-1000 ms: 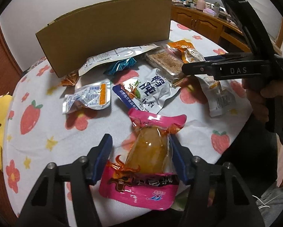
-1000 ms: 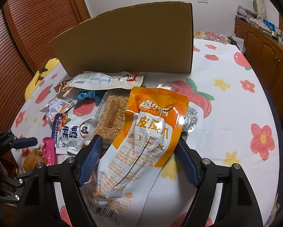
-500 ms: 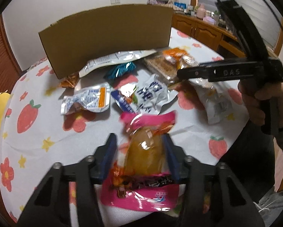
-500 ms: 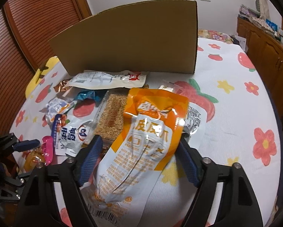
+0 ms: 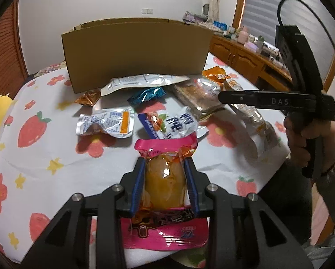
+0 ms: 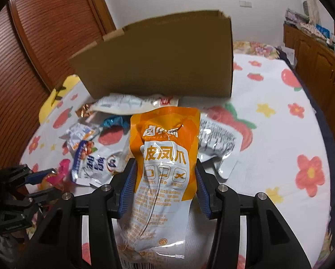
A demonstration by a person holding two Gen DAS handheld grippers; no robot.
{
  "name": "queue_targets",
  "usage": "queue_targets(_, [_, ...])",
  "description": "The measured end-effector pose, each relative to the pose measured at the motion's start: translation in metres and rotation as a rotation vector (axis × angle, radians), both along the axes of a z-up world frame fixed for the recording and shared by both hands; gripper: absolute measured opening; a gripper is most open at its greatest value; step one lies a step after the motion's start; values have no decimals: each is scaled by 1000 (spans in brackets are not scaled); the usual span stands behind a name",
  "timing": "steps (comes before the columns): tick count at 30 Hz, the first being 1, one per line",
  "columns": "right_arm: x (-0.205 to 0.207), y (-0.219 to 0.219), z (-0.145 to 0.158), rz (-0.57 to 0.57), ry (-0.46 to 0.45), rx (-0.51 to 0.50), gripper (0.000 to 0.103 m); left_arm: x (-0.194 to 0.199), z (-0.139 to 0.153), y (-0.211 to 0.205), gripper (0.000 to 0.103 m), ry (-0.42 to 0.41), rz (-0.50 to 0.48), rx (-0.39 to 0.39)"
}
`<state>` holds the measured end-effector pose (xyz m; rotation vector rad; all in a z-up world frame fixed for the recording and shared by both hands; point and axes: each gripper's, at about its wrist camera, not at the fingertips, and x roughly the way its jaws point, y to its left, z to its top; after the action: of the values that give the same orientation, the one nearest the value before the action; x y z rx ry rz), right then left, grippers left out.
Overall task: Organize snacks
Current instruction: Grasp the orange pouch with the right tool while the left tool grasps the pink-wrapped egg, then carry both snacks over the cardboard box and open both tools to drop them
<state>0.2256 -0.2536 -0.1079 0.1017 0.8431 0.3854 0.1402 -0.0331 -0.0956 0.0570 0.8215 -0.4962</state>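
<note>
Left gripper [image 5: 165, 182]: jaws are closing, and both blue pads are already pressing the sides of the pink-edged pouch [image 5: 165, 179]. The pouch is sitting at the near edge of the table [image 5: 44, 157], its lower end overhanging toward the camera.

Right gripper [image 6: 165, 186]: jaws are closing on the orange-and-white pouch [image 6: 165, 157]; the pads are touching its two long edges, and its top is standing up clear of the cloth.

The cardboard box [image 5: 136, 53] is standing open-topped at the far side, its front wall blocking the way straight ahead. Loose packets are crowding the strip just in front of it: a long silver packet [image 5: 142, 81] against the wall, a teal wrapper [image 5: 147, 95], a white-and-orange sachet [image 5: 105, 125], a blue-and-white bag [image 5: 171, 124].

Bare cloth is lying open to the left in the left wrist view and to the right of the box in the right wrist view [image 6: 279, 123].
</note>
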Motion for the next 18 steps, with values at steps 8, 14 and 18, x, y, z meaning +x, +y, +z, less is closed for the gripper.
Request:
queue_targets(8, [-6,-2,18,0,-53,-7,50,-5,20,2,32,-74,27,-37])
queue_targets(14, [-10,2,29,12,-94,-25,50,2,42,8,32,-135,55,-50])
queue_targets(18, [-10,3,36,20,-108,-23,50,11,57,14,32,-168,67,-62])
